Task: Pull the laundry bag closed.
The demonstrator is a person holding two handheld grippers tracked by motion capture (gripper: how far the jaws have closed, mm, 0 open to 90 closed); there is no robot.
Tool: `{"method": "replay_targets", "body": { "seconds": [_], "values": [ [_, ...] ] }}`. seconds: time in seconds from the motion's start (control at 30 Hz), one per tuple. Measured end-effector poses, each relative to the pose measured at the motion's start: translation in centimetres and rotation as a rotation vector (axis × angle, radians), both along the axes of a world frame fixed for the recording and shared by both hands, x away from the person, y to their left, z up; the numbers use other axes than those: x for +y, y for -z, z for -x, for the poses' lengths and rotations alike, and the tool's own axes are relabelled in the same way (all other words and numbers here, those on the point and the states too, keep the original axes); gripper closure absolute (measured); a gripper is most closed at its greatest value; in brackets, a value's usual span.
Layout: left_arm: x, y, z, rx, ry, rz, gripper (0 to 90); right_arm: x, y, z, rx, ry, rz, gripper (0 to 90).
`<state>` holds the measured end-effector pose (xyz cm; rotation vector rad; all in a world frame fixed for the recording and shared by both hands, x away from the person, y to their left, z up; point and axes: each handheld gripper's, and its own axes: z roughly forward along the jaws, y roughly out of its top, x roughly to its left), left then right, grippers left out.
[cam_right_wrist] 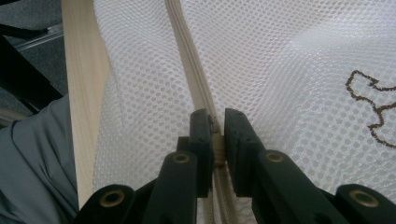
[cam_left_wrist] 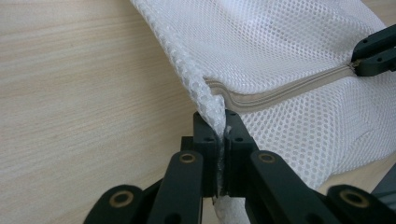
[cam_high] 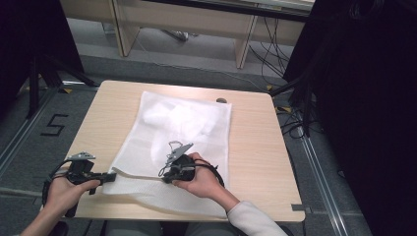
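A white mesh laundry bag (cam_high: 182,123) lies flat on the wooden table (cam_high: 255,137), with something white inside its far half. Along its near end runs a beige zipper (cam_left_wrist: 280,93). At the bag's near left corner, my left gripper (cam_high: 112,175) is shut on the mesh corner (cam_left_wrist: 212,105). My right gripper (cam_high: 164,175) rests on the bag's near middle. In the right gripper view its jaws are shut on the zipper pull (cam_right_wrist: 217,144), with the zipper (cam_right_wrist: 187,56) running away ahead. The right gripper's fingertips (cam_left_wrist: 376,56) also show at the zipper's far end in the left gripper view.
A small dark object (cam_high: 222,100) sits at the table's far edge. Brown stitching (cam_right_wrist: 369,102) marks the mesh. The table's near edge (cam_right_wrist: 84,93) lies close to the person's grey trousers (cam_right_wrist: 32,163). Cables (cam_high: 295,123) trail on the floor to the right.
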<state>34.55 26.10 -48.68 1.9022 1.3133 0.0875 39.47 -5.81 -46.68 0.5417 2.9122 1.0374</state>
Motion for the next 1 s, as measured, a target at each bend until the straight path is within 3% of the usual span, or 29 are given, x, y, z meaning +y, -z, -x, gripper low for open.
{"method": "replay_targets", "body": {
  "seconds": [0.3,0.33,0.47,0.57,0.6,1.0],
  "values": [
    [0.0,0.0,0.0,0.004,-0.002,0.000,85.7,-0.5,0.0,0.0,0.008,0.012,0.007,82.8],
    [0.3,0.0,-0.1,0.008,0.025,-0.031,85.7,-0.6,0.0,0.0,0.010,0.014,0.003,82.8],
    [0.0,0.1,0.0,0.004,-0.004,-0.003,85.6,-1.1,0.0,0.1,0.012,0.022,0.002,82.7],
    [0.0,0.1,0.0,0.004,-0.005,-0.009,85.6,-1.1,0.0,0.2,0.020,0.030,0.000,82.8],
    [0.3,0.0,0.0,0.010,0.023,-0.032,85.6,-1.2,0.0,0.2,0.018,0.029,0.002,82.8],
    [0.3,0.0,0.0,0.007,0.014,-0.026,85.6,-1.8,-0.2,0.1,0.008,0.017,-0.003,82.8]
  ]
}}
